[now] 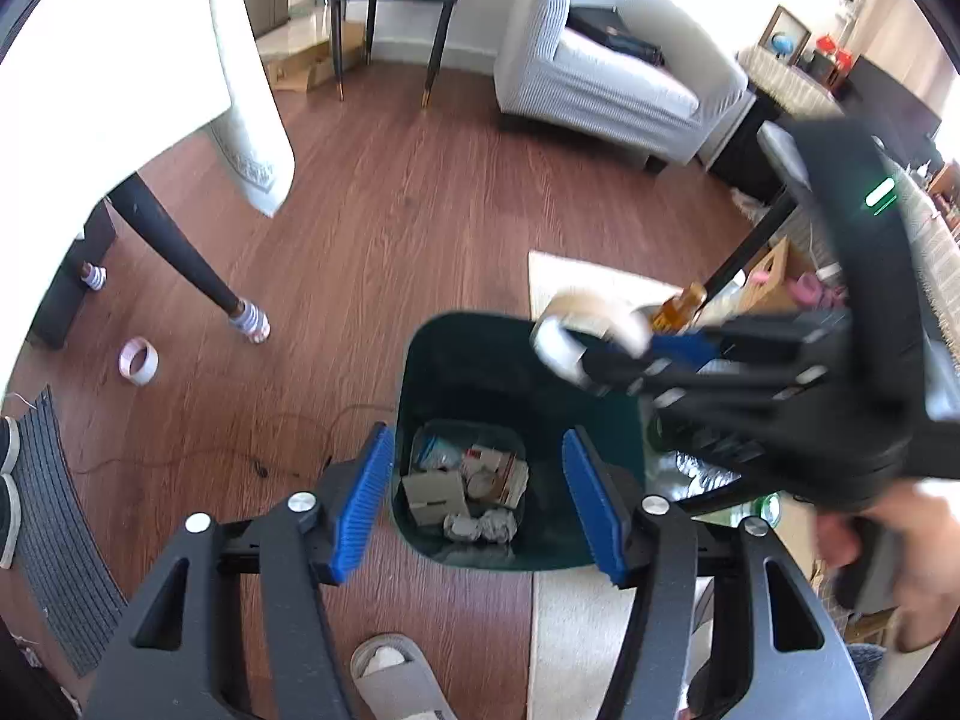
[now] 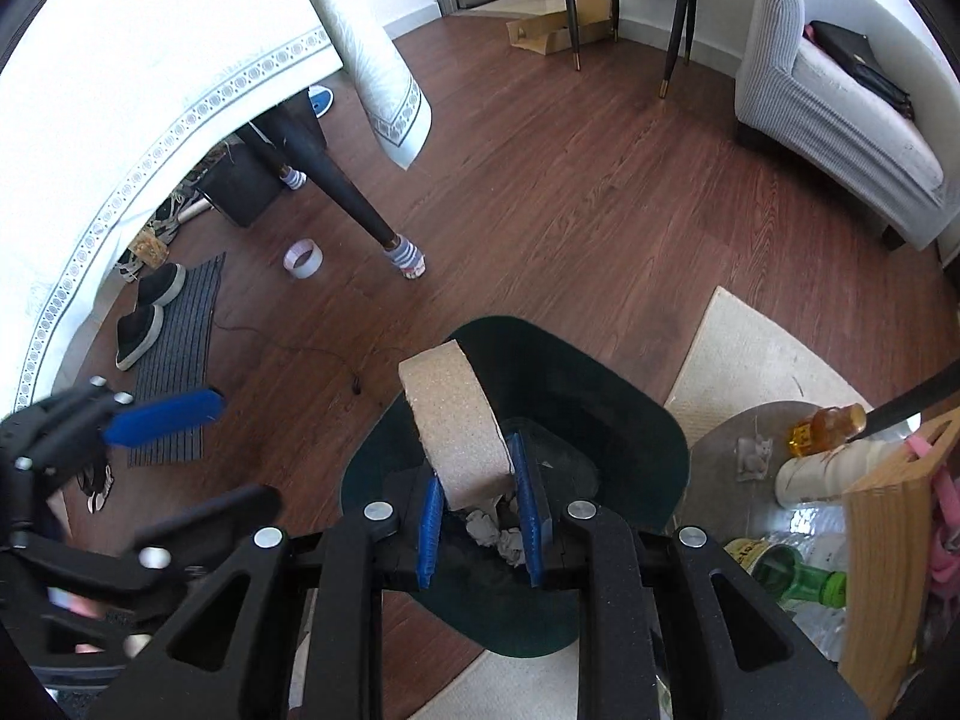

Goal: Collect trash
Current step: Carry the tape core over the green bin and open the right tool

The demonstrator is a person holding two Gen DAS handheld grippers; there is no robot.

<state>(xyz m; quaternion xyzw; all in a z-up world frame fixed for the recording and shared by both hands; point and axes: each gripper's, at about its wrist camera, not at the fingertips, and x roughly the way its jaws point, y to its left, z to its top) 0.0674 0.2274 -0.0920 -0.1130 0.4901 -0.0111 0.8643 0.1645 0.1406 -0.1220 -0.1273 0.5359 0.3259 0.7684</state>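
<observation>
Our right gripper (image 2: pixel 478 531) pinches a brown tape roll (image 2: pixel 457 429) between its jaws above the green bin (image 2: pixel 654 432), while our left gripper (image 1: pixel 477 495) jaws stand spread, empty.

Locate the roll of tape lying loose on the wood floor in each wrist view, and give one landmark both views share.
Left wrist view: the roll of tape lies at the far left on the floor, left of the sock-covered table leg.
Right wrist view: the roll of tape lies left of centre, again just left of the sock-covered table leg.
Shared landmark: the dark green bin, low in both views.
</observation>
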